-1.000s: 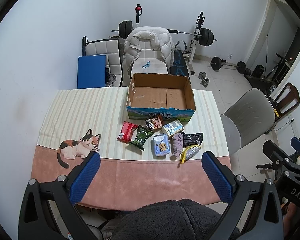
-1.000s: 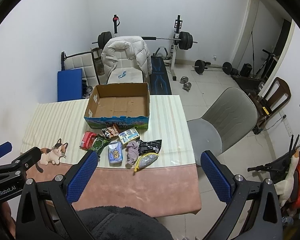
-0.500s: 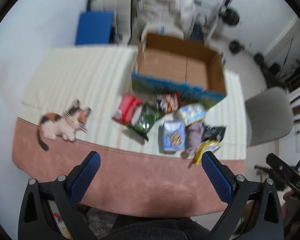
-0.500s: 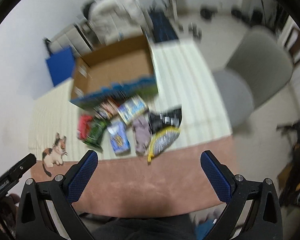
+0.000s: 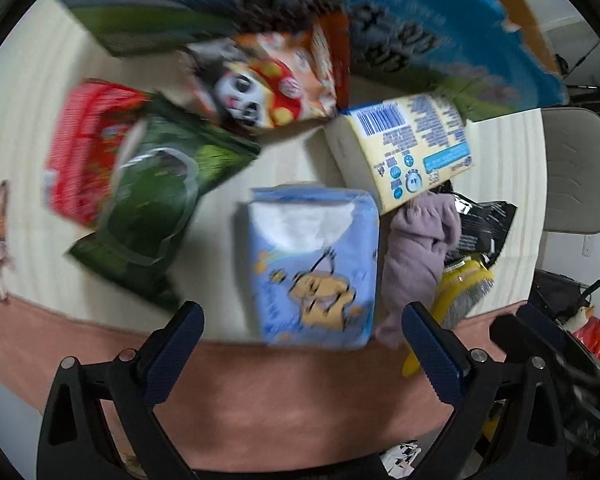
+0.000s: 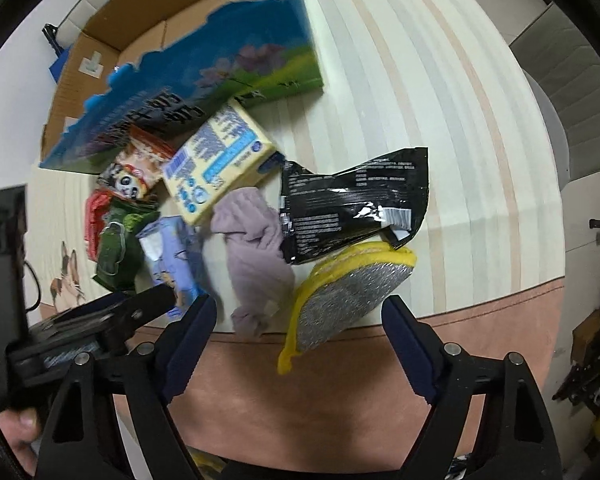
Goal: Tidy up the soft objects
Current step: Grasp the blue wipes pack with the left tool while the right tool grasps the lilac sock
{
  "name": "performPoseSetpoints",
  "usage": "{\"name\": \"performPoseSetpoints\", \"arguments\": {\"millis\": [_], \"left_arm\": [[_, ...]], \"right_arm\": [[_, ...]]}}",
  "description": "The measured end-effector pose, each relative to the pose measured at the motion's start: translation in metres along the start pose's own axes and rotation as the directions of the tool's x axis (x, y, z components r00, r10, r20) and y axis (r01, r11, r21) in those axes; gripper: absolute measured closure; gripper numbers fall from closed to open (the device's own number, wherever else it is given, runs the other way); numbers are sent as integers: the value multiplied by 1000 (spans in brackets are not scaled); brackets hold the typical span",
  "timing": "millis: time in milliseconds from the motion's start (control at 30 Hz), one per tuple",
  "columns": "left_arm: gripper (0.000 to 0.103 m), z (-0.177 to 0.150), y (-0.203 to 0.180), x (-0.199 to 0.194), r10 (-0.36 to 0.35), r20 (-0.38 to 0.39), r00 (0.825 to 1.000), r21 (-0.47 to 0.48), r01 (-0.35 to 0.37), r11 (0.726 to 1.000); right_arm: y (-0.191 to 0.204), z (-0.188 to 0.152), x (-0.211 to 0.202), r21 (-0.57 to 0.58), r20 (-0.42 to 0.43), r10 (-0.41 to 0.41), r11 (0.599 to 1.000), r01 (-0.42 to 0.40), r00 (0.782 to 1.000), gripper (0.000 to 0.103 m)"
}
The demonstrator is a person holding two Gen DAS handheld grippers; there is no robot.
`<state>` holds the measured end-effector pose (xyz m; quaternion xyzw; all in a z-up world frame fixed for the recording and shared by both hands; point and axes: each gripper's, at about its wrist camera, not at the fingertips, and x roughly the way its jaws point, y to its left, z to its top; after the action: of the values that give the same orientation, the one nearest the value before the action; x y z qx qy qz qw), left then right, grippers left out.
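Observation:
Soft packets lie in a heap before the open cardboard box. My left gripper is open just short of the blue tissue pack, with the green packet, red packet, panda snack bag and yellow pack beyond. My right gripper is open, low over the yellow-and-silver scrub sponge. The lilac cloth lies left of it, the black packet behind. The left gripper shows at the left of the right wrist view.
The table wears a striped cloth with a pink border and a cat print. A grey chair stands off the table's right side.
Both grippers have dropped from high above the table to just over the heap near the front edge. Both stay open and empty; the objects have not moved.

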<state>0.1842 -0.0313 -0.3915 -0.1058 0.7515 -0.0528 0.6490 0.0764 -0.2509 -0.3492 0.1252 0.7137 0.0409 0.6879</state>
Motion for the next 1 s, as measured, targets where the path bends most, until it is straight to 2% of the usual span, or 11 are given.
{"name": "performPoseSetpoints", "arguments": {"millis": [67, 133, 167, 200, 367, 600, 633, 700, 767, 833, 1000], "left_arm": [[3, 5, -4, 12, 5, -7, 1000, 4, -5, 1000], [17, 6, -6, 21, 14, -13, 1000, 6, -13, 1000], [30, 7, -5, 25, 14, -21, 1000, 3, -14, 1000], [35, 7, -4, 30, 21, -30, 999, 0, -21, 1000], [44, -9, 4, 31, 75, 0, 997, 5, -75, 997], [45, -49, 37, 43, 129, -1, 992, -27, -129, 991], [47, -52, 40, 47, 134, -3, 991, -28, -134, 991], [56, -59, 46, 54, 144, -7, 990, -30, -144, 989], [61, -67, 49, 57, 125, -5, 992, -34, -126, 992], [64, -76, 66, 46, 128, 1, 992, -30, -127, 991], [65, -105, 77, 23, 93, 30, 995, -24, -92, 995]], "right_arm": [[-1, 4, 3, 4, -6, 3, 1000, -3, 1000, 17], [-2, 8, 4, 2, -12, 11, 1000, -11, 1000, 19], [-1, 9, 4, -3, -14, 15, 1000, -15, 1000, 19], [2, 10, 5, -9, -15, 16, 1000, -16, 1000, 20], [11, 19, 10, -26, -29, 23, 999, -24, 999, 21], [39, 28, 42, -62, -95, 6, 998, -12, 995, 25], [42, 28, 49, -66, -105, -6, 998, -1, 994, 30], [47, 28, 61, -72, -129, -30, 997, 21, 991, 50], [51, 26, 69, -80, -135, -70, 995, 60, 988, 58], [53, 21, 68, -74, -116, -80, 995, 71, 990, 61], [60, 1, 47, -84, -85, -67, 995, 60, 994, 63]]}}
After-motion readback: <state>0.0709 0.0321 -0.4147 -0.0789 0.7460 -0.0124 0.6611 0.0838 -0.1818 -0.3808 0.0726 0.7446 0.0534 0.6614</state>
